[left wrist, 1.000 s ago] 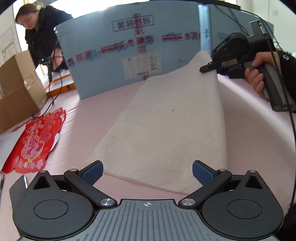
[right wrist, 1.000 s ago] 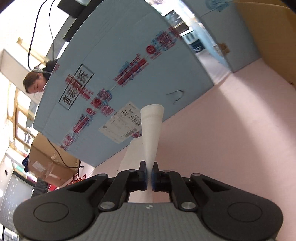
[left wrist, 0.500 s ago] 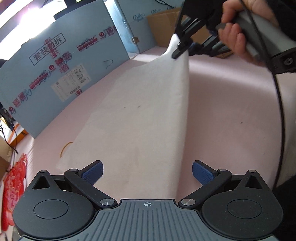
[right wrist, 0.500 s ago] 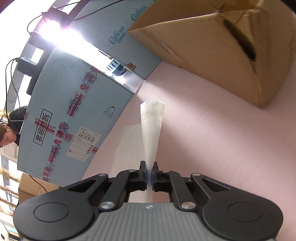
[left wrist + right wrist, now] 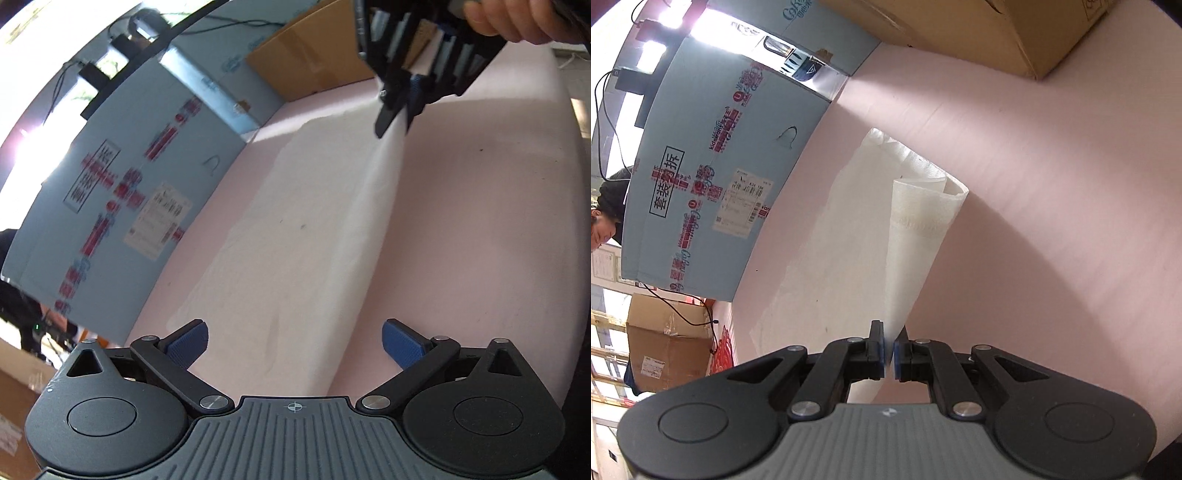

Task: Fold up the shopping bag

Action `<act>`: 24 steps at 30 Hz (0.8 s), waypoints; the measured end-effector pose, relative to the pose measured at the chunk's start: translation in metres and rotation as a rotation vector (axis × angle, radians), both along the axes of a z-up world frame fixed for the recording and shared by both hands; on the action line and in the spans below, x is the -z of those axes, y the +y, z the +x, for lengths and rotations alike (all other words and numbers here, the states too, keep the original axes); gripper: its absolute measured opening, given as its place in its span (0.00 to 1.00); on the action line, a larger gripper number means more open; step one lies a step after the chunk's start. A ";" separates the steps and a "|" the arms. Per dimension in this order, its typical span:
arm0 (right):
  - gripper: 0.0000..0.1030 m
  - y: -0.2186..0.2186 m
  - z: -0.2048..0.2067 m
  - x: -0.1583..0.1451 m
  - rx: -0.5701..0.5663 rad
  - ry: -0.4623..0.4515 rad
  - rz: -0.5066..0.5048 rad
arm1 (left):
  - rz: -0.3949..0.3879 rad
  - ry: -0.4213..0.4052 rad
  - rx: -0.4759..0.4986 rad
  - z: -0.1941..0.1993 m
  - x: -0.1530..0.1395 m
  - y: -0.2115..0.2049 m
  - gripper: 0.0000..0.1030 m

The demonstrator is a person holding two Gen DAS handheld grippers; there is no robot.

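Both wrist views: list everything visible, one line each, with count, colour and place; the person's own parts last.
shopping bag: one, white, on the pink surface, one edge lifted.
pink surface: one, under everything.
blue carton: one, red print, standing behind the bag.
brown cardboard boxes: two, one at far edge, one beyond the carton.
red paper decoration: one, beside that box.
bystander: one, dark-clothed, behind the carton.
left claw: open, jaws just closing slightly, over bag.
right claw: shut on bag edge.
right hand: on its handle.
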State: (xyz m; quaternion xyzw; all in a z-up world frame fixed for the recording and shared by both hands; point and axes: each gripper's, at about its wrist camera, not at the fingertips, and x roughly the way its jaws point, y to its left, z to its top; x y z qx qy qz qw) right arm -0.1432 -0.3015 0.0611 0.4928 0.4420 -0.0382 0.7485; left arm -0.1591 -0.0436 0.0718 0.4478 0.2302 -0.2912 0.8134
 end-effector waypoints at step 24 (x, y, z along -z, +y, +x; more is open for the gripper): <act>0.81 0.076 -0.029 -0.054 -1.150 -0.483 -1.312 | -0.302 0.682 0.059 0.111 0.008 0.035 0.32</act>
